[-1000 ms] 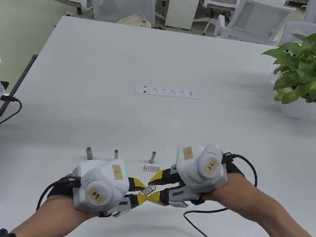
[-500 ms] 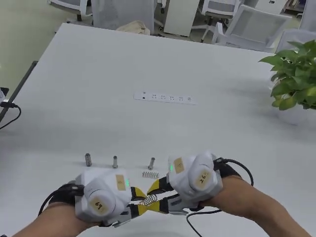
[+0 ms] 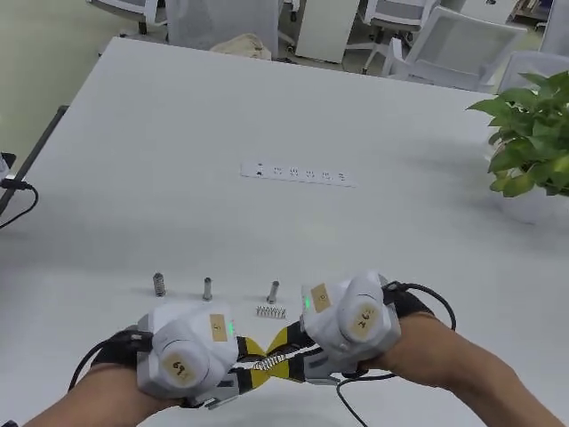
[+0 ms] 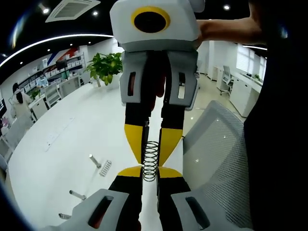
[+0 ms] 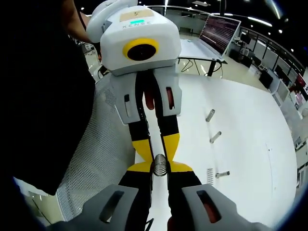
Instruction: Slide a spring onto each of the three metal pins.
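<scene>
Three short metal pins stand in a row on the white table. The left pin [image 3: 159, 284] wears a spring; the middle pin [image 3: 207, 288] and right pin [image 3: 273, 291] are bare. A loose spring [image 3: 270, 312] lies just in front of the right pin. Near the table's front edge my left gripper [image 3: 253, 364] and right gripper [image 3: 283, 355] meet tip to tip, both shut on one held spring [image 3: 267, 363]. In the left gripper view that held spring [image 4: 150, 161] rises from my left gripper [image 4: 150, 172] into the other's yellow fingers [image 4: 134, 139]. The right gripper [image 5: 160, 168] pinches its end [image 5: 160, 165].
A white power strip [image 3: 297, 174] lies mid-table, well beyond the pins. A potted plant [image 3: 529, 151] stands at the right edge. Cables trail from both grippers over the near table [image 3: 373, 285]. Office chairs stand past the far edge.
The two grippers have drawn closer together and slightly toward me, and the spring between them has turned from tilted to roughly level. Pins and loose spring have not moved.
</scene>
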`<state>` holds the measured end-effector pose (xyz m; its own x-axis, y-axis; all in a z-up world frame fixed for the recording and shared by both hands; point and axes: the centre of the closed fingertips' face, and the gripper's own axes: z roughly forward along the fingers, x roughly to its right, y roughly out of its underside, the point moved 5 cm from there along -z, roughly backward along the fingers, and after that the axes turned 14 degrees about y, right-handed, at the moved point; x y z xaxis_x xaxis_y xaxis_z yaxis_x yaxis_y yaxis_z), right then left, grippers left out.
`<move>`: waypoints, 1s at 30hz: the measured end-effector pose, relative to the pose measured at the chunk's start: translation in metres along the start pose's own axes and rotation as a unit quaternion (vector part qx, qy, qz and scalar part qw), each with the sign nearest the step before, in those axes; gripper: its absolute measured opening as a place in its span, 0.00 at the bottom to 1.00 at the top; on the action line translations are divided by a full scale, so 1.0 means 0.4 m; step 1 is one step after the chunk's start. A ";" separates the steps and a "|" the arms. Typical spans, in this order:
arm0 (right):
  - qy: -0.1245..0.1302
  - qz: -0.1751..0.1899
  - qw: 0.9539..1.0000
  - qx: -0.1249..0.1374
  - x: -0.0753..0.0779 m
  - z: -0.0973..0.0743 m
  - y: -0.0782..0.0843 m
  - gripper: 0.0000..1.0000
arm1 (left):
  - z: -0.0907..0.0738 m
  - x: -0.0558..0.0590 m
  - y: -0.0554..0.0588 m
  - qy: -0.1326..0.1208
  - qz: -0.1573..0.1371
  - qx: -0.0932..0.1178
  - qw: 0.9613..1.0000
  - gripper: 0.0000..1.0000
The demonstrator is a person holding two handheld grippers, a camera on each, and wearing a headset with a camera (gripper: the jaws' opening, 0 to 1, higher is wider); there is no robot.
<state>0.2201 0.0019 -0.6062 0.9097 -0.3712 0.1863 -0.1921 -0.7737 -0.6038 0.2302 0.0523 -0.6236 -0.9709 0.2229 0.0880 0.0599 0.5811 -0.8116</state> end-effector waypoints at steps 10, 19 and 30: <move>0.018 0.024 0.999 0.010 0.022 -0.003 0.023 0.08 | -0.034 -0.019 0.028 -0.022 -0.029 0.010 0.999 0.05; 0.042 0.029 0.999 -0.015 0.047 -0.011 0.078 0.08 | -0.071 -0.038 0.057 -0.057 -0.069 0.033 0.995 0.08; 0.059 0.047 0.997 -0.031 0.074 -0.026 0.131 0.08 | -0.133 -0.062 0.089 -0.109 -0.112 0.057 0.986 0.14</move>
<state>0.2333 -0.0548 -0.6243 0.8374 -0.4991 0.2231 -0.3010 -0.7616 -0.5739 0.2687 0.1091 -0.6238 -0.9844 -0.0813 0.1559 -0.1756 0.5016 -0.8471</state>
